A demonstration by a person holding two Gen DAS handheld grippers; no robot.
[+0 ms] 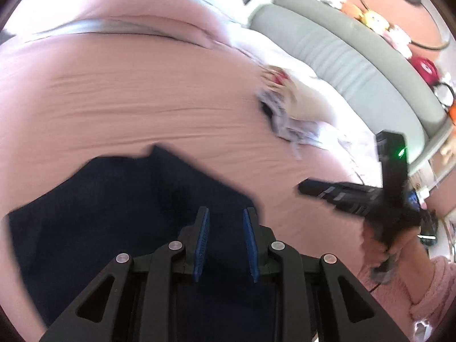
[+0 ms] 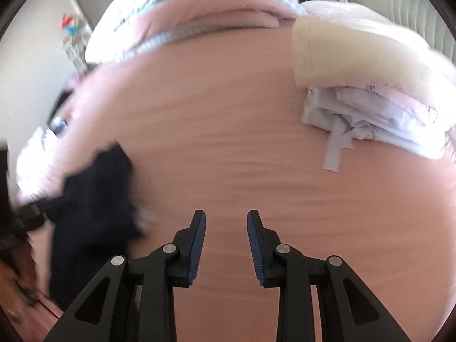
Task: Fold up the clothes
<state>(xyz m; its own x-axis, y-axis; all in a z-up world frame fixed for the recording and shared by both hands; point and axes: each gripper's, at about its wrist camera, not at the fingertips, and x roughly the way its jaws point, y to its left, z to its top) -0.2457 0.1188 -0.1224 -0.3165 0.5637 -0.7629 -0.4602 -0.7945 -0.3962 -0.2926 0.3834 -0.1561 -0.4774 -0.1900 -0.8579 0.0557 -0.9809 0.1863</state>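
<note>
A dark navy garment (image 1: 119, 213) lies spread on the pink bed sheet (image 1: 128, 99). My left gripper (image 1: 226, 218) hovers over its right part. Its blue pads stand a little apart, with only dark cloth seen behind the gap and no grip showing. In the right wrist view the same garment (image 2: 94, 199) is a blurred dark heap at the left. My right gripper (image 2: 226, 221) is open over bare sheet (image 2: 256, 142) with nothing between its fingers. In the left wrist view the right gripper (image 1: 306, 189) comes in from the right, carried by a hand in a fuzzy pink sleeve (image 1: 421, 290).
A heap of white and lilac clothes (image 2: 356, 114) lies at the far right of the bed, under a cream cushion (image 2: 342, 54). Folded pink and patterned bedding (image 2: 213, 8) is stacked at the far edge. A grey padded headboard (image 1: 342, 54) runs along the right, with soft toys (image 1: 370, 20) above.
</note>
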